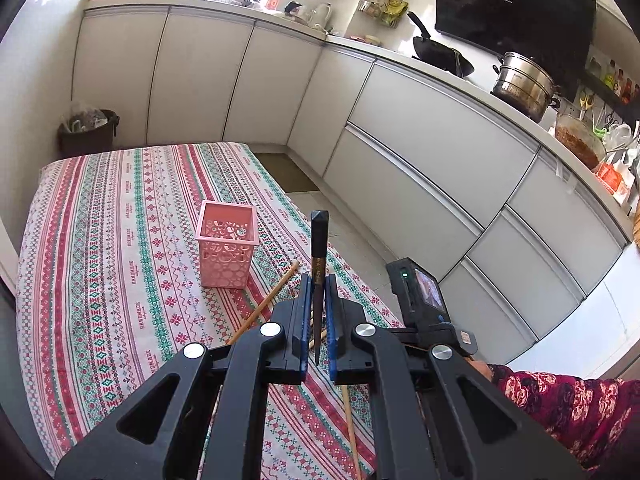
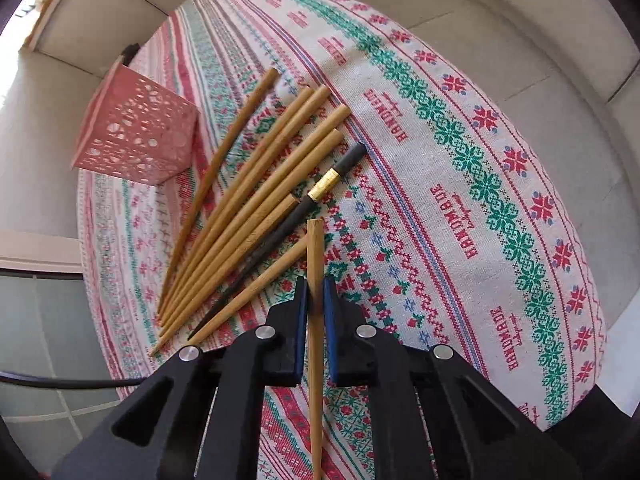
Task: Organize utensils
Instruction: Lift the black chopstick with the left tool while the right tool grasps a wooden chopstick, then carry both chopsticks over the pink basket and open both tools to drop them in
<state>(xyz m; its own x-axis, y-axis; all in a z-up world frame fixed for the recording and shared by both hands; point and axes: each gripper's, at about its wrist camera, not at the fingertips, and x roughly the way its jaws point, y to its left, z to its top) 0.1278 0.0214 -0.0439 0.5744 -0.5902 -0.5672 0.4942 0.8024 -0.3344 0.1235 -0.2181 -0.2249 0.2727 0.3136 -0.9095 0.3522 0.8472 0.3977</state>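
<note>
A dark chopstick (image 1: 319,276) with a gold band stands nearly upright between the blue pads of the left gripper (image 1: 319,312), whose jaws are clamped on its lower half, thick end up. A bamboo chopstick (image 2: 315,300) is pinched the same way in the right gripper (image 2: 315,300), jaws closed on its shaft, blunt end pointing away from the camera. Both look light, rigid and smooth, so they probably pivot or slide if held near one end; a grip close to the middle seems safest. On the striped embroidered tablecloth (image 2: 460,152) lies a loose fan of bamboo chopsticks (image 2: 256,200), several touching, with a second black chopstick with a gold band (image 2: 296,216) lying among them. A pink perforated plastic holder (image 2: 136,136) stands upright just beside the fan, and appears empty in the left wrist view. Beyond the table run white kitchen cabinets (image 1: 420,140), with a wok (image 1: 440,54) and a steel pot (image 1: 524,84) on the counter.
</note>
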